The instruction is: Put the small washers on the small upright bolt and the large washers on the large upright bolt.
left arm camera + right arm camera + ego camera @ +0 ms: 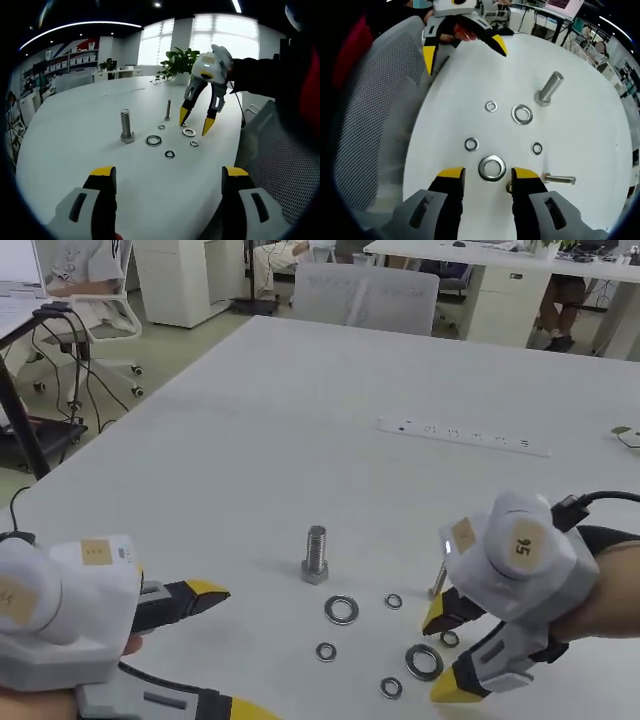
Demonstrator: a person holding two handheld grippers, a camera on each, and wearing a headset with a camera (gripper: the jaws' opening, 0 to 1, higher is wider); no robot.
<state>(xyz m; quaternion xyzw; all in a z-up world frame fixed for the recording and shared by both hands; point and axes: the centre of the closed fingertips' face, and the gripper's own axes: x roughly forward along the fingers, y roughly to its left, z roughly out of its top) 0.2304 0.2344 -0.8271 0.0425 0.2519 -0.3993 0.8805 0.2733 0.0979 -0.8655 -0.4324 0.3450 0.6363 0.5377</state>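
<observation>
The large upright bolt (316,555) (126,126) (548,89) stands mid-table. The thin small bolt (438,581) (168,110) (560,178) stands to its right, partly behind my right gripper (440,660) (488,173). That gripper is open, its jaws on either side of a large washer (424,661) (492,167) lying flat on the table. A second large washer (341,609) (522,114) lies near the large bolt. Several small washers lie around, such as one (326,651) (471,144) and another (393,601). My left gripper (232,650) (169,172) is open and holds nothing, at the near left.
The white table (250,440) runs far back, with a white power strip (463,435) behind the bolts. A grey mesh chair (280,165) (375,115) stands at the near table edge. Office chairs and desks lie beyond the far edge.
</observation>
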